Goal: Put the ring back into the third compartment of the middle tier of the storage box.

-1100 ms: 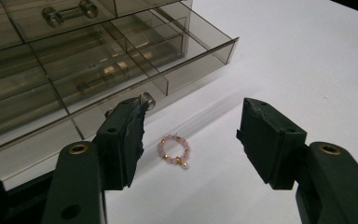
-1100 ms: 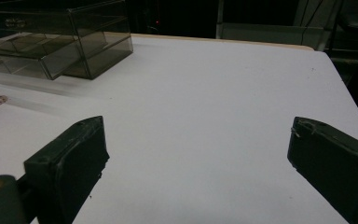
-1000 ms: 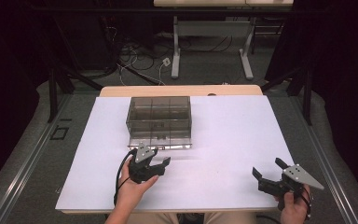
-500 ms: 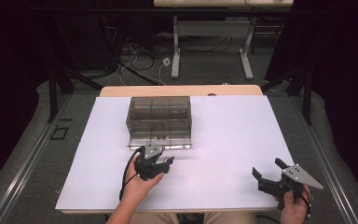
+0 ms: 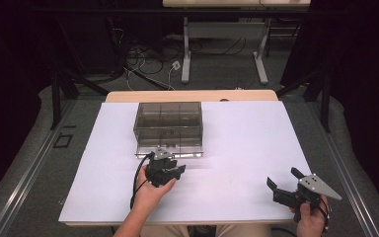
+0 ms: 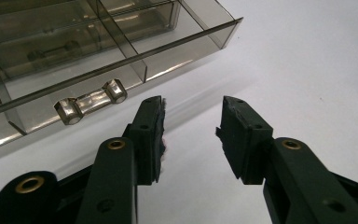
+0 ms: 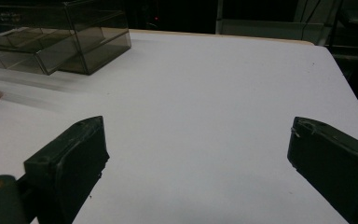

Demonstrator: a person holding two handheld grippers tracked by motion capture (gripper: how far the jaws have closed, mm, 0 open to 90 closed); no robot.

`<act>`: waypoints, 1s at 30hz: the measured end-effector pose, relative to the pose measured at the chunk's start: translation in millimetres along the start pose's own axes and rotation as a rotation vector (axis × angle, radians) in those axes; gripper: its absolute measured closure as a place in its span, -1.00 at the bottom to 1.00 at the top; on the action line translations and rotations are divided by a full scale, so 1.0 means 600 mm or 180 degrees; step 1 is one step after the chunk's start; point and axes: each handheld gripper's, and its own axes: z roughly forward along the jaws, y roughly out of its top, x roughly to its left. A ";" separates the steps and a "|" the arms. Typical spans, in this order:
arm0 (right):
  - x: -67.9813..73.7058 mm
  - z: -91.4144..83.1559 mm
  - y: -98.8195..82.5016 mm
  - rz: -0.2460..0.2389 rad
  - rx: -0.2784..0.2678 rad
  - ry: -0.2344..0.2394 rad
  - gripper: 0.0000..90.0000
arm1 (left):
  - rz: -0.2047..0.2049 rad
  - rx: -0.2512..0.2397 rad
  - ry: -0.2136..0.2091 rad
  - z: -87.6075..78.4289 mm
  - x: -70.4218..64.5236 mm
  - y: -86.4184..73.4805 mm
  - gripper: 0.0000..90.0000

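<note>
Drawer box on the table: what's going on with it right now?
The person's left gripper sits just in front of the smoky clear drawer box, whose bottom drawer is pulled partly out. Its jaws have just been closing, with nothing between them, beside the drawer's handle. The right gripper rests open, off to the right.

Left tool [image 5: 173,167] narrowed its jaws near drawer handle [image 6: 91,101].
</note>
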 end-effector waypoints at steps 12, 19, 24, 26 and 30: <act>-0.001 0.000 -0.001 -0.0004 0.0013 0.0010 -0.91 | -0.0088 0.0341 -0.0006 0.021 0.005 0.008 0.45; -0.001 0.002 -0.002 0.0010 0.0017 0.0027 -0.90 | -0.0252 0.0459 0.0090 0.033 0.006 0.010 0.47; -0.001 0.001 -0.002 0.0019 0.0033 0.0022 -0.90 | -0.0268 0.0521 0.0158 0.039 0.007 0.012 0.49; -0.001 0.001 -0.002 0.0020 0.0032 0.0025 -0.90 | -0.0301 0.0517 0.0191 0.041 0.007 0.011 0.49; -0.002 0.001 -0.002 0.0025 0.0036 0.0024 -0.90 | -0.0309 0.0526 0.0189 0.044 0.007 0.012 0.53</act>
